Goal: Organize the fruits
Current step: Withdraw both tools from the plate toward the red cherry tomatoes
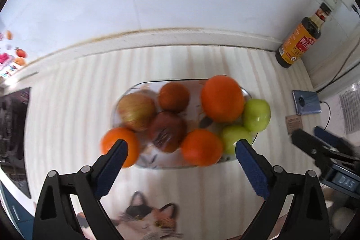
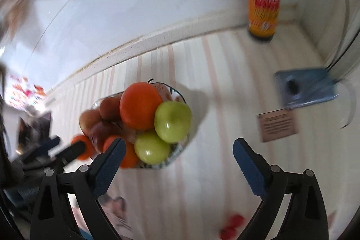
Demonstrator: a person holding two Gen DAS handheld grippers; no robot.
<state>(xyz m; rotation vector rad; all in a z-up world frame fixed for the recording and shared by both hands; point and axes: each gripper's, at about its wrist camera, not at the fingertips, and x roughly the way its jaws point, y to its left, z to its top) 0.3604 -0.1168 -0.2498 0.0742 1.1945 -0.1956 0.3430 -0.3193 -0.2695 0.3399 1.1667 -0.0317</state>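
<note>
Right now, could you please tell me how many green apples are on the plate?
2. One green apple sits at the plate's right edge; the other green apple lies just in front of it, beside an orange. More could be hidden underneath.

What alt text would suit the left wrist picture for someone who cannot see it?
A glass dish heaped with oranges, green apples and red apples sits on a striped tablecloth, below the open left gripper. A sauce bottle stands in the corner.

Both the left claw and right claw point steeply downward, jaws spread wide, gripping nothing.
</note>
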